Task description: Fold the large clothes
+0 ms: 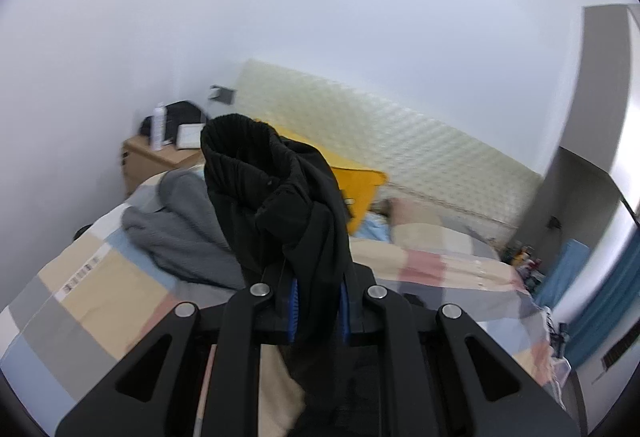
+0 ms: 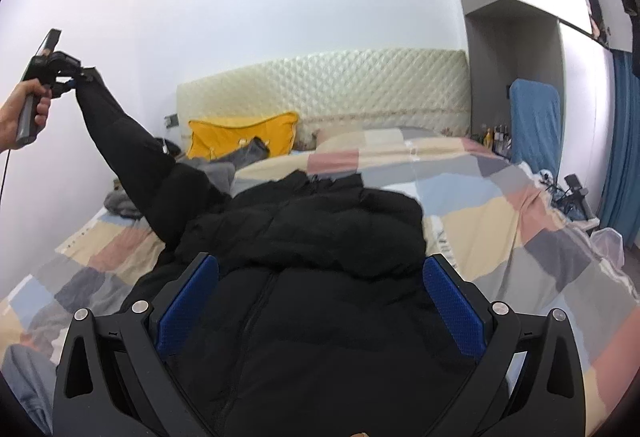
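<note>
Black puffer jacket [image 2: 312, 245] lying spread, front up, zipper running down middle, on patchwork bed cover. One sleeve [image 2: 120, 141] stretching up and away to the left, taut, cuff [image 1: 240, 141] bunching, ribbed opening gaping.

Jacket [image 2: 320, 237]: we see matt black puffy cloth
Claw pads [image 2: 454, 311]: we see blue, rough-textured
Headboard [image 2: 340, 85]: we see glossy quilted cream

jacket [image 2: 320, 277] black | pillow [image 2: 240, 135] yellow | bedspread [image 2: 500, 205] pastel patchwork | headboard [image 2: 340, 85] cream quilted
</note>
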The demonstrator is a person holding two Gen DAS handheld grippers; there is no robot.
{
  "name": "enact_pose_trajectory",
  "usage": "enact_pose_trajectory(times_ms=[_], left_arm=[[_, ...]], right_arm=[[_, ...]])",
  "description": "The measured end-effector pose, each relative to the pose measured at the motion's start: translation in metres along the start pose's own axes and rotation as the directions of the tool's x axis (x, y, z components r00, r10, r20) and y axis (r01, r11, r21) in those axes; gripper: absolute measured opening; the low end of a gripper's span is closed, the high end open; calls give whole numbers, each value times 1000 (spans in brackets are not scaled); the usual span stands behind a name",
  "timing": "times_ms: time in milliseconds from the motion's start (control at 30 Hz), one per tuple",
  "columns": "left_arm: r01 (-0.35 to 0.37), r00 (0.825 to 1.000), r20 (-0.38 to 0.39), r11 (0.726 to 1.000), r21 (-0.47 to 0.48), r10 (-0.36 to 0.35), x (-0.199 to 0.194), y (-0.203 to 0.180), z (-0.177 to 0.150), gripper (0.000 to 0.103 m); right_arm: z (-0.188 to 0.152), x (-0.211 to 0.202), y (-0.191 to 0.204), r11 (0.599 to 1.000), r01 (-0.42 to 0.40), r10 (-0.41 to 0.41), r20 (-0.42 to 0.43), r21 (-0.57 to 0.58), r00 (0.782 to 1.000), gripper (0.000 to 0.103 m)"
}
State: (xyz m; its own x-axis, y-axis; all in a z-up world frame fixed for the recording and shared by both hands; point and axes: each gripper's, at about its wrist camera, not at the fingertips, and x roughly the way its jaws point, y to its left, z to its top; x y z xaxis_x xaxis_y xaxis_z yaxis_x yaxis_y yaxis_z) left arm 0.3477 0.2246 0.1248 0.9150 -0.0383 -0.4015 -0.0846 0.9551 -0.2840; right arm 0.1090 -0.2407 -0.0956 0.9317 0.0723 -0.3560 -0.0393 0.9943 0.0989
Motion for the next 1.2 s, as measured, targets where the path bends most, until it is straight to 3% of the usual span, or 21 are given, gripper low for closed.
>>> enact_pose_trajectory(times_ms=[133,267,400,733,900,1100,1200], left_arm=[[64,998,-8,996,54,-64,1,-55,-4,16],[73,997,-20,987,141,-70,10,-107,-13,15],[138,990,-40,976,168,-133,20,-148,-27,15],[305,950,-162,901,307,-266,63,-263,-82,15],[326,942,-209,864,383,-263,90,-312,-133,15],[446,875,-368,819,361,-315,136,-350,-211,15],[451,855,-410,846,284,-318,162,-351,-252,15]], right_arm=[[5,-3,-20,999,9,-9,15,38,1000,103],[9,-5,-23,999,-42,41,8,23,999,103],[10,-12,-23,998,-69,69,28,2,997,103],[16,-3,-78,992,-38,33,45,120,998,103],[12,7,-100,978,-19,15,21,206,1000,103],[7,18,-111,968,21,-19,-9,250,1000,103],[6,22,-109,972,33,-28,-25,235,999,103]])
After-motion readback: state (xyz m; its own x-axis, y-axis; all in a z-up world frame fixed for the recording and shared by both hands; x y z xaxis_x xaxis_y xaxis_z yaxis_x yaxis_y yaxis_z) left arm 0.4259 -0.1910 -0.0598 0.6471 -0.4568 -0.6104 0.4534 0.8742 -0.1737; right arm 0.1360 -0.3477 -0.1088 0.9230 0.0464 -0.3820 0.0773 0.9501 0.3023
